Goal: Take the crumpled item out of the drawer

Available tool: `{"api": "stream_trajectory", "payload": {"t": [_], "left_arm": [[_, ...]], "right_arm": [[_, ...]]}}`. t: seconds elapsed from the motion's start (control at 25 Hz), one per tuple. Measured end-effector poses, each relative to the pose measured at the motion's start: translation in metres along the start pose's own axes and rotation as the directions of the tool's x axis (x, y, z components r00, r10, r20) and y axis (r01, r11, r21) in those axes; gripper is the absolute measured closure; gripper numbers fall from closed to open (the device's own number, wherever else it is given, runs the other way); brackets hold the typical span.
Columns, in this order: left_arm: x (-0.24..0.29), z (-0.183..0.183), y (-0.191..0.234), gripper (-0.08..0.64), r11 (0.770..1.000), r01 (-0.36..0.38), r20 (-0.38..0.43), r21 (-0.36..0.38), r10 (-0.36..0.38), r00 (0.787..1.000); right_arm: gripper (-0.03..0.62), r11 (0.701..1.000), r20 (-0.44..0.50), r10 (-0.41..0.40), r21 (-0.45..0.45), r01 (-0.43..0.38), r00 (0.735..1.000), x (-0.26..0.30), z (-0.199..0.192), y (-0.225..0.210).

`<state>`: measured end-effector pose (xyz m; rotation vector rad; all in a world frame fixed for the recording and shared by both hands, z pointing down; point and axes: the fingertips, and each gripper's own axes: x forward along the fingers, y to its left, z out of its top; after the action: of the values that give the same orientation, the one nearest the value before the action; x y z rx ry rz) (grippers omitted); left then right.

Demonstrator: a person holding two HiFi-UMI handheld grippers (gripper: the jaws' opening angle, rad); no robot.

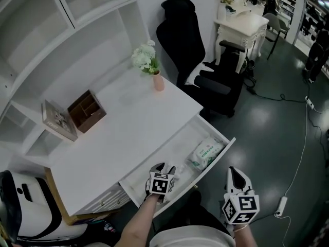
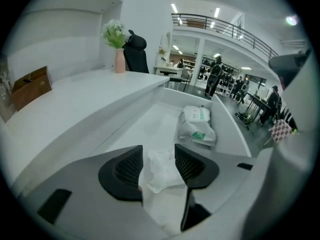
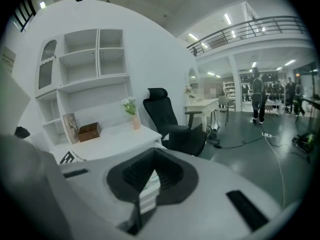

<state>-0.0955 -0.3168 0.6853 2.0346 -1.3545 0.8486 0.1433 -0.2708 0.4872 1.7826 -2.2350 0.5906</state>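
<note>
The white desk's drawer [image 1: 222,155] stands pulled open. Inside it, in the left gripper view, a crumpled white tissue [image 2: 161,173] sits between my left gripper's [image 2: 159,159] pads, touching both; the gripper is shut on it just above the drawer floor. In the head view the left gripper [image 1: 163,167] is inside the drawer's near end and hides the tissue. My right gripper [image 1: 235,173] hangs outside the drawer front, over the floor. In its own view the right gripper [image 3: 154,156] is shut, with nothing held.
A pack of wet wipes [image 1: 205,152] [image 2: 197,125] lies further along in the drawer. On the desktop stand a pink vase with flowers [image 1: 156,76], a wooden organiser [image 1: 86,110] and a picture frame [image 1: 59,120]. A black office chair [image 1: 205,71] stands beyond the drawer.
</note>
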Motion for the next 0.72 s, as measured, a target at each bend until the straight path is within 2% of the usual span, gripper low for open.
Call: {"api": "stream_trajectory", "payload": {"t": [0.24,0.6,0.72], "left_arm": [[0.023,-0.026,0.004,0.368,1.0,-0.003,-0.086,-0.01,0.002,0.996],[0.046,-0.042,0.0,0.368,1.0,0.004,-0.152,0.009,-0.003,0.988],[0.05,-0.049,0.002,0.368,0.999,0.01,-0.185,-0.036,-0.016,0.983]], "right_arm": [[0.591,1.0,-0.021,-0.008,0.027,0.008,1.0,0.003,-0.006,-0.009],[0.591,0.999,-0.043,-0.017,0.043,0.019,0.999,0.002,-0.014,-0.014],[0.591,0.999,-0.048,-0.021,0.046,0.023,0.999,0.001,-0.017,-0.016]]}}
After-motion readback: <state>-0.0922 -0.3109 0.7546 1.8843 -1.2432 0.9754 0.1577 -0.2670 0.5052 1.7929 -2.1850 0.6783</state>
